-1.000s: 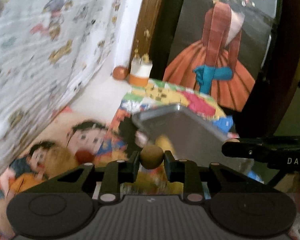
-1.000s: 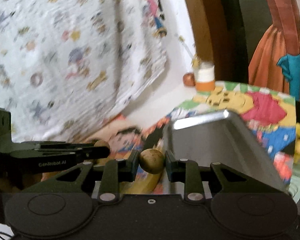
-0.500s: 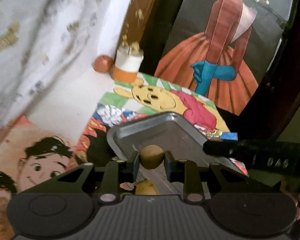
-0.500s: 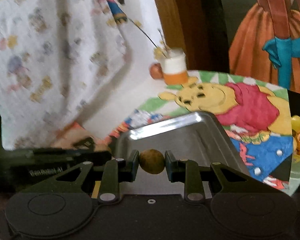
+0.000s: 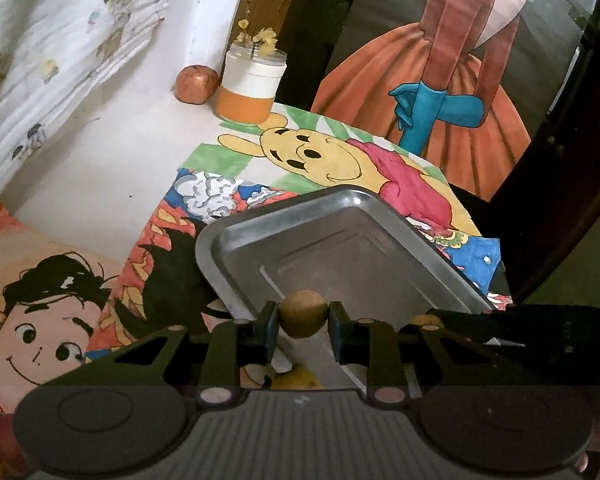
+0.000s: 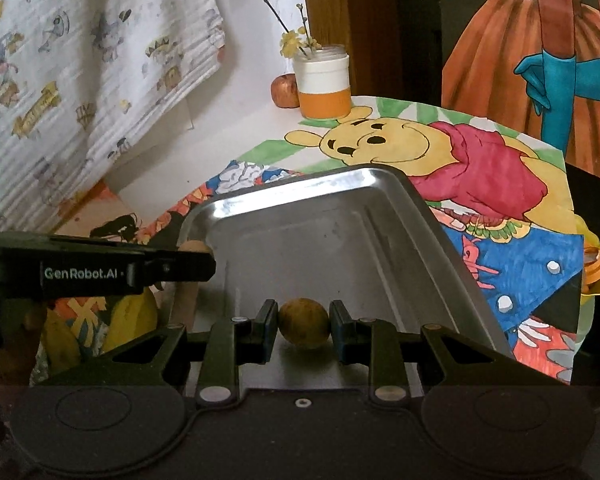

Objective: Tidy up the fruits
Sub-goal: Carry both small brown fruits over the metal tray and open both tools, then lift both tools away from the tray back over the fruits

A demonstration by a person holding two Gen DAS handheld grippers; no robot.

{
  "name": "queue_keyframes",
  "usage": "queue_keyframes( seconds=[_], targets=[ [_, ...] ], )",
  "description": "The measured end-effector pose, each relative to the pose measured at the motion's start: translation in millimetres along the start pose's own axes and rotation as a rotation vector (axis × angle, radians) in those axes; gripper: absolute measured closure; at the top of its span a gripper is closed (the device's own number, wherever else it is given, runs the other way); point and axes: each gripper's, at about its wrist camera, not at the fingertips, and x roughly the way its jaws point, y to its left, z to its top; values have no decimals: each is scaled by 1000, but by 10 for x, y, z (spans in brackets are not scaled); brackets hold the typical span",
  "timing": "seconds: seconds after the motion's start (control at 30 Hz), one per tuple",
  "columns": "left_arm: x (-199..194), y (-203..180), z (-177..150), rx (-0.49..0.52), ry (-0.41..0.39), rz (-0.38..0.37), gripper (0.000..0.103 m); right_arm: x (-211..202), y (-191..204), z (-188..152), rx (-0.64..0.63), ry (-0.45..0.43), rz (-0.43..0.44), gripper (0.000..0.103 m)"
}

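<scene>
1. Fruits are in both claws: the left claw [image 5: 303, 320] is clamped on a small round brown fruit [image 5: 303, 313], one pad pressing on each side of it.
2. The right claw [image 6: 304, 327] likewise grips a second brown fruit [image 6: 304, 328], slightly oval, pinched between its two pads.
3. Ahead of and beneath both claws lies a metal tray [image 5: 236, 236], its near part hidden by the claw bodies; in the right wrist view the tray [image 6: 432, 232] fills the middle ground, and the second brown fruit hangs over its near floor.
4. Whether either fruit touches the tray floor cannot be told.
5. In the right wrist view the left claw [image 6: 204, 266] reaches in from the left side, its tip at the tray's left rim.
6. Below the left claw in that view sits a yellow fruit [image 6: 140, 320], just outside the tray's left edge.
7. The tray rests on cartoon drawings that cover the table [image 5: 100, 168]; a yellow bear drawing [image 6: 380, 144] lies beyond the tray's far rim.
8. Farther ahead, near the wall, stands a white and orange jar [image 5: 252, 88] with yellow flower sprigs, and a reddish round fruit [image 5: 195, 84] sits just to its left.
9. A printed white cloth [image 6: 80, 72] hangs on the far left of both claws.
</scene>
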Motion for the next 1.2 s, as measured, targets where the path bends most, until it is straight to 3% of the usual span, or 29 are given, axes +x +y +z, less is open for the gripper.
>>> queue_keyframes(
  seconds=[0.13,0.3,0.4,0.53,0.67,0.8,1.0,1.2],
  targets=[
    [-4,-2,-5,-10,0,-6,73,-22,-1,-32,3,0,-2,71],
    [-56,-11,-2,-22,-11,-3,66,-120,4,-55,8,-17,-7,68],
    [-133,-22,-2,-26,-24,-3,62,-241,32,-54,2,-42,-14,61],
    [-347,-60,-13,-31,-68,7,36,-490,77,-57,1,-94,-22,45],
    [-628,-116,-41,-23,-123,17,17,-812,125,-95,3,-162,-21,23],
    [-967,-187,-121,-14,-200,37,2,-1164,197,-166,-2,-234,-23,12],
    [-1420,-267,-299,-16,-273,29,0,-1614,333,-344,-5,-314,-20,1],
    [-1806,-269,-536,-11,-323,53,0,-2000,549,-613,-22,-391,-18,1]
  ],
)
